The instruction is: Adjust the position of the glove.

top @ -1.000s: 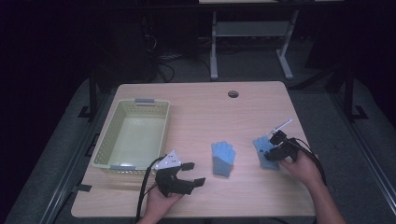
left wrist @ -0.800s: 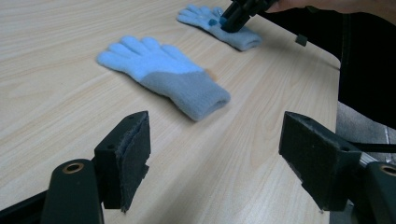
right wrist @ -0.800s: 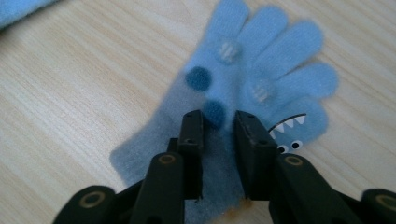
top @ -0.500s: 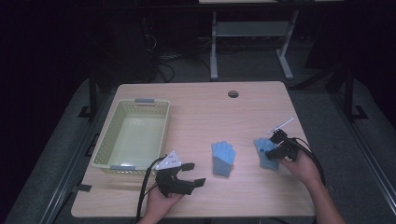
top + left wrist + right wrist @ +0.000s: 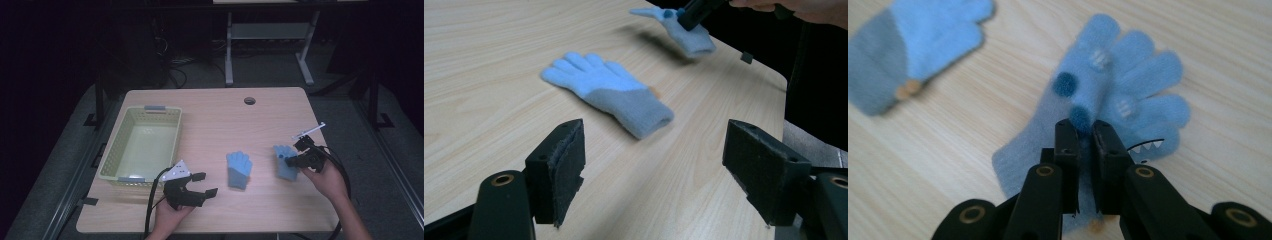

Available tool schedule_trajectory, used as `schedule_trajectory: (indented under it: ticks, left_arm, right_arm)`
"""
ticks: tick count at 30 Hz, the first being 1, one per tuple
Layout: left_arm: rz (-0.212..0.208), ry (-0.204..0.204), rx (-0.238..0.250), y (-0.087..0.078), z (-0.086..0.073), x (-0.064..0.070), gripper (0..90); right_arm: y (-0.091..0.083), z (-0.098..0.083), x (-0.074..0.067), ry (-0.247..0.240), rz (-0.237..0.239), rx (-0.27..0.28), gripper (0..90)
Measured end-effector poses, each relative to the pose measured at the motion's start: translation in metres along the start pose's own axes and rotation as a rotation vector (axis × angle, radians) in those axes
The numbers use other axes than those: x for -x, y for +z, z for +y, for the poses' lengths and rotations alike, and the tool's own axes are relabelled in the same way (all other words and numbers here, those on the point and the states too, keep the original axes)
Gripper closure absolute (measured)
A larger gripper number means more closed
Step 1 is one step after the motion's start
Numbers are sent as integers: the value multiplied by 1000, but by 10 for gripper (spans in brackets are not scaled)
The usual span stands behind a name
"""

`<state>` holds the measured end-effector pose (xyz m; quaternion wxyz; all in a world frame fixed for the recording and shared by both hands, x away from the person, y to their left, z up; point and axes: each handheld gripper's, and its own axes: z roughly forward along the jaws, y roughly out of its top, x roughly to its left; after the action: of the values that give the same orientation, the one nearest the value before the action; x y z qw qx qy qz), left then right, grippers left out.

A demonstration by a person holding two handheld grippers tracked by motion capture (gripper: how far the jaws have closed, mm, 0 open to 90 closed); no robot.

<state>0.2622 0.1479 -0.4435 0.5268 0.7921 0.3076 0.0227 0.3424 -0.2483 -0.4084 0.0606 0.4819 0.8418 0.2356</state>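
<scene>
Pinching the patterned glove (image 5: 1118,100) near its middle, the right gripper (image 5: 1085,131) has just been closing, and its jaws now clamp a fold of the knit between them. In the high view this right gripper (image 5: 295,159) sits at the right side of the table (image 5: 215,115), and the left gripper view shows that glove (image 5: 684,32) lifted a little off the wood. To do this lift well, I would raise it slowly and straight, since only a small fold is caught and soft knit can slip free; keeping the cuff clear of the table edge would help too.

The left gripper (image 5: 202,184) rests near the front edge with its jaws wide apart, nothing between them, facing the second glove (image 5: 606,92), which lies flat mid-table between the two hands.

Both gloves are fuzzy, light blue with greyer cuffs; the held one carries dark blue and pale dots and a small toothy mark. At the far left stands a pale green plastic basket (image 5: 165,111) with slotted walls. The tabletop is smooth, light wood grain.
</scene>
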Motion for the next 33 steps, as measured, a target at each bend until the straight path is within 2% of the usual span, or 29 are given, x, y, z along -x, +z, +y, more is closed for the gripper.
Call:
schedule_trajectory:
  ticks: [6,13,33]
  left_arm:
    - [-3,1,1,1,0,2,248]
    - [-3,3,5,0,0,2,248]
    - [1,7,0,1,0,2,249]
  right_arm:
    - [-6,7,-11,-22,9,18,829]
    - [-6,21,-34,-64,28,20,827]
    - [-1,41,-66,-107,70,38,824]
